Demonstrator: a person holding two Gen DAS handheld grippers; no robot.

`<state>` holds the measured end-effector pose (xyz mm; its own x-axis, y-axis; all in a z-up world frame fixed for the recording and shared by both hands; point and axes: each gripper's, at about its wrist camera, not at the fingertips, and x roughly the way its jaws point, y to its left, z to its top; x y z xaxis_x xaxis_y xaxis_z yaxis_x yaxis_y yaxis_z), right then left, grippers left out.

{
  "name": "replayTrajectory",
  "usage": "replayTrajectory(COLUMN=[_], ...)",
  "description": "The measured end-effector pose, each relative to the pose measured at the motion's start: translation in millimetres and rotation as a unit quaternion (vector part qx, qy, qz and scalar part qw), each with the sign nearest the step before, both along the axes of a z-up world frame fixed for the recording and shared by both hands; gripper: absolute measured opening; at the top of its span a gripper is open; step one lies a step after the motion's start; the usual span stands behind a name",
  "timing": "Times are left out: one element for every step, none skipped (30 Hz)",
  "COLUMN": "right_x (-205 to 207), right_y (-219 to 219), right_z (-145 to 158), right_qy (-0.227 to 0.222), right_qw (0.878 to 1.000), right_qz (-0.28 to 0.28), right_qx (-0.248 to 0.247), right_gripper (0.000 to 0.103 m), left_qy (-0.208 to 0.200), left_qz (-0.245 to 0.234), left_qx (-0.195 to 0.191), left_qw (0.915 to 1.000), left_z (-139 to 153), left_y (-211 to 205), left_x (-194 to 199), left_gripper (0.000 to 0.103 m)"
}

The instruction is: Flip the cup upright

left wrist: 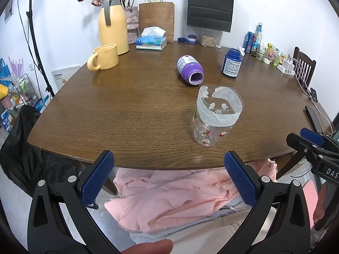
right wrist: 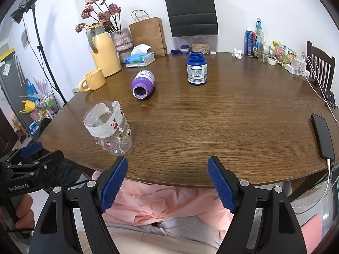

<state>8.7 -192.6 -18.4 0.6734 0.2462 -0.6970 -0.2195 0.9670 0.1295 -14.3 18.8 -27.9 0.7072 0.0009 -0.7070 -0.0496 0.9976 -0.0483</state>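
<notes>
Round wooden surface against a white wall, clutter along the far edge: yellow thermos, yellow mug, tissue box.

The cup is the clear plastic one with printed figures and white tape round its rim. It stands near the front edge, mouth up. Long axis roughly vertical; the lean in the right wrist view may be only lens distortion. Looks already upright, so the flip reads as done or nearly so.

A purple bottle lies on its side further back, open mouth towards the cameras; a blue bottle stands upright beside it.

Left hand-held gripper: jaws spread wide, empty, below the front edge; cup ahead and right of it.
Right hand-held gripper: jaws spread wide, empty; cup ahead and left.

So the cup sits between the two, touching neither. I can't call which is nearer.
</notes>
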Motion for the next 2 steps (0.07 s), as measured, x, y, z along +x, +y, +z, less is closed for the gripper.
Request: replayTrajectory(right_x=[0.2, 0.3], right_y=[-0.5, -0.1], right_z=[-0.6, -1.2], right_qy=[0.000, 0.001], right_qw=[1.000, 1.000], right_qz=[0.000, 0.000], right_qx=[0.000, 0.001], right_gripper=[0.082, 0.082], left_qy=[-0.001, -0.001], left_qz=[0.000, 0.000], left_qx=[0.000, 0.000], left_qw=[1.0000, 1.0000], left_z=[0.0, 0.4], left_y=[0.0, 0.3], left_x=[0.0, -0.3], left_gripper=[0.103, 0.103])
